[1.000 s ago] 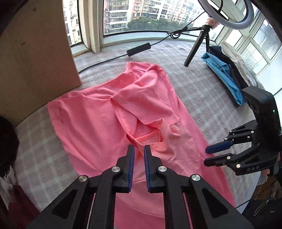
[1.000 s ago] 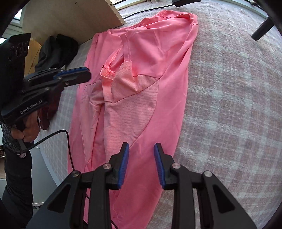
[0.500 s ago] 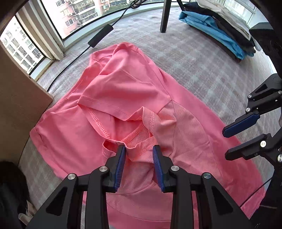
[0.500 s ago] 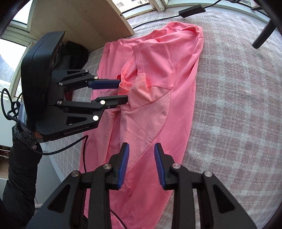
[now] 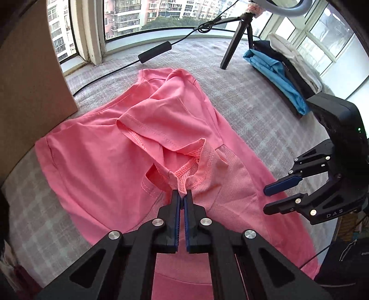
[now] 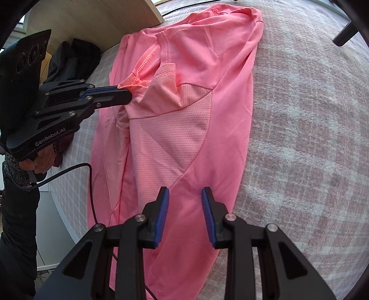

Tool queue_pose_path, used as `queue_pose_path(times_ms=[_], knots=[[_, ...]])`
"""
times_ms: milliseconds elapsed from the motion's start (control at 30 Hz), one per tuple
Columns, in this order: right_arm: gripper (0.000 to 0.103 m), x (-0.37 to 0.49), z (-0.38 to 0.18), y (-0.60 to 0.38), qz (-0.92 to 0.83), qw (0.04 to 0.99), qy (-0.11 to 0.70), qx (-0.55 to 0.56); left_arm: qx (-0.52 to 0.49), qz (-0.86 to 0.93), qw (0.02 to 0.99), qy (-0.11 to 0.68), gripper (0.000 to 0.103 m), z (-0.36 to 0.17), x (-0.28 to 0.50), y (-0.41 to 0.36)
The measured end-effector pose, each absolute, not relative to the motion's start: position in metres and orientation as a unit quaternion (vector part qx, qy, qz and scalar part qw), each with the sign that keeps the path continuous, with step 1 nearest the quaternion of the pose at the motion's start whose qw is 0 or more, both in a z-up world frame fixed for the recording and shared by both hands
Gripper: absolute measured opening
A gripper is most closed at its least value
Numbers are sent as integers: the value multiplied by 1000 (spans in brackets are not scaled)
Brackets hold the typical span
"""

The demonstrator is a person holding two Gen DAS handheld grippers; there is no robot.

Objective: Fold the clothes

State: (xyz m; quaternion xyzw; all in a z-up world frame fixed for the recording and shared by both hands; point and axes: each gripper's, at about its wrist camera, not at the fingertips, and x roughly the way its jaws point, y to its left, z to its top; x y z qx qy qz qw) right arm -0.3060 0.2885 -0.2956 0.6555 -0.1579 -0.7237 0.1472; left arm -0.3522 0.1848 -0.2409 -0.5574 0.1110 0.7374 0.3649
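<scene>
Left gripper (image 5: 182, 196) pinched tight on pink shirt (image 5: 96, 161) collar; shirt's length runs ahead. Right gripper (image 6: 184, 196) spread, empty, over hem side.

A checked grey blanket (image 5: 260, 110) carries the pink shirt (image 5: 96, 161), folded clothes (image 5: 276, 69) and a tripod (image 5: 235, 43).

Two wrist cameras, both close over the pink shirt (image 5: 96, 166).
My left view faces the window (image 5: 143, 18); my right looks across, sharing the shirt's collar.
</scene>
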Motion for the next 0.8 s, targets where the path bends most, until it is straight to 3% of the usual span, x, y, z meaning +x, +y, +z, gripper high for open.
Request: queue_pose_path(times_ms=[233, 367, 433, 667, 800], knots=[[29, -332, -268, 289, -764, 159, -224, 584, -557, 744, 368, 42, 4, -251, -356, 162], [24, -373, -276, 287, -756, 166, -277, 569, -563, 752, 336, 68, 7, -257, -357, 158], [25, -390, -283, 287, -752, 163, -262, 582, -554, 758, 336, 76, 9, -249, -352, 155], [25, -388, -280, 306, -722, 161, -309, 598, -520, 750, 380, 151, 30, -236, -340, 192], [25, -378, -269, 327, -724, 161, -331, 583, -533, 731, 388, 177, 30, -255, -349, 214]])
